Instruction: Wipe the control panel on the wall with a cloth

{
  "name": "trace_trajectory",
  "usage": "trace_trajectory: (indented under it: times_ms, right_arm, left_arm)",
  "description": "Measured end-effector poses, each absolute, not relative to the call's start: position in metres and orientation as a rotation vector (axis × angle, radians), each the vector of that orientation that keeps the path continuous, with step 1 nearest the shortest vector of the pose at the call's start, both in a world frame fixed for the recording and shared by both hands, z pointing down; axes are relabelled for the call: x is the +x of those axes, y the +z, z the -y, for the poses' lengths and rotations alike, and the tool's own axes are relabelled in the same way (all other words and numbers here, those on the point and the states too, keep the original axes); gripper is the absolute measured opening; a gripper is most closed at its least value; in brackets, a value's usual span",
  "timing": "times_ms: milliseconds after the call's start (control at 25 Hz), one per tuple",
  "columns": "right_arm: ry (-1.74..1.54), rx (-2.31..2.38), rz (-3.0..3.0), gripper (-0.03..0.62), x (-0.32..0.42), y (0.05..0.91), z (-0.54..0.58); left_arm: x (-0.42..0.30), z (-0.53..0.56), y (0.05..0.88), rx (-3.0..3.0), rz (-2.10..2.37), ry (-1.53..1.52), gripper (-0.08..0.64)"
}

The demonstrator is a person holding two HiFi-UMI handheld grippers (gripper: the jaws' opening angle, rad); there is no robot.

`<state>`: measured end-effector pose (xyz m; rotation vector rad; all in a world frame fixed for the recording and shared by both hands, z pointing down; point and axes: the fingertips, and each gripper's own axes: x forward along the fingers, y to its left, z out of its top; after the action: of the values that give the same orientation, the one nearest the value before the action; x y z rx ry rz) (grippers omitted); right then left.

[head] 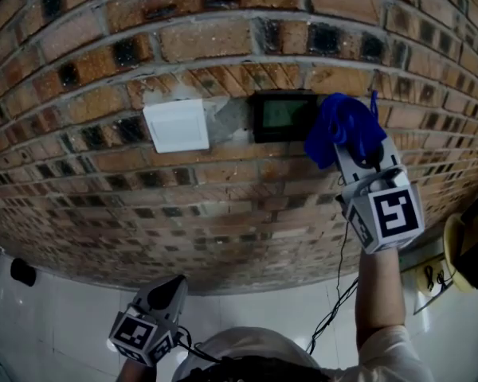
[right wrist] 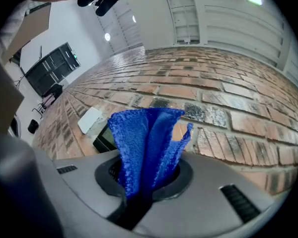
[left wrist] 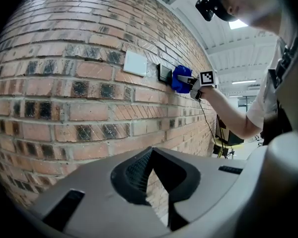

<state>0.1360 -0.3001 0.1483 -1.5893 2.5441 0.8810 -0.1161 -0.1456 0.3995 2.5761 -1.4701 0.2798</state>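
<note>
Now: wiping stage. The cloth is at the panel, and most of the panel face is bare.
Left gripper (head: 169, 291): at 7 o'clock in the head view, low and well apart from the work. Its own view shows the jaws drawn together with nothing between them. It is idle.
Brick wall (head: 223, 38): rough face with recessed mortar lines, so a cloth edge could snag there.
White plate (head: 177, 125): flat square cover at 9 o'clock of the panel, just beside it. It is not part of the task.
Control panel (head: 283, 116): dark frame with a greenish screen, at 12 o'clock of the head-view centre. It stands slightly proud of the brick.
Cloth (head: 342, 127): blue and bunched, at 3 o'clock of the panel, overlapping its right edge. It looks to be against the wall, but I cannot confirm contact.
Right gripper (right wrist: 144, 182): at 5 o'clock of the cloth, arm raised. The jaws are clamped on the cloth's lower fold and the loose part fans out ahead.
Technique (judgement): sweep from 3 o'clock towards 9 o'clock across the screen in overlapping passes. Lead with the fanned fabric, not the jaw tips, and use light, even pressure. Stop at the frame, short of the white plate.
Risk (judgement): hard jaw tips could scratch the screen, and a bunched cloth may skip the corners.
</note>
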Motion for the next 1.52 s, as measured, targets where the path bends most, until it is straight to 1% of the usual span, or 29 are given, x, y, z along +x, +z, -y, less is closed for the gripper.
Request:
trace_trajectory:
  times_ms: [200,360,440,560,720,880,1040,1520]
  right_arm:
    - [0.856,-1.655,-2.528,0.089,0.16,0.154,0.312]
    - [0.89,-1.648,-2.523,0.089,0.153,0.149,0.302]
    - [0.924,-1.598,-2.525,0.089,0.133,0.143,0.285]
    - [0.955,-1.441,-2.586,0.089,0.085,0.139,0.264]
    - [0.966,-1.308,-2.703,0.089,0.027,0.151,0.27]
    - [0.915,-1.28,-2.702,0.089,0.004,0.148,0.283]
    - [0.901,-1.322,-2.658,0.089,0.02,0.143,0.28]
    - [0.956,-1.643,-2.501,0.089,0.142,0.141,0.3]
  left_arm:
    - [-0.11,0.15,0.4,2.588,1.461,0.277,0.002]
    - [-0.111,0.15,0.402,2.577,1.466,0.279,0.001]
    - [-0.114,0.15,0.403,2.569,1.472,0.279,0.002]
    - [-0.121,0.15,0.403,2.553,1.489,0.273,0.002]
    - [-0.126,0.148,0.402,2.547,1.507,0.269,0.002]
    - [-0.131,0.144,0.402,2.532,1.525,0.263,0.002]
    - [-0.136,0.142,0.404,2.519,1.538,0.266,0.002]
    - [-0.1,0.155,0.401,2.606,1.453,0.353,0.001]
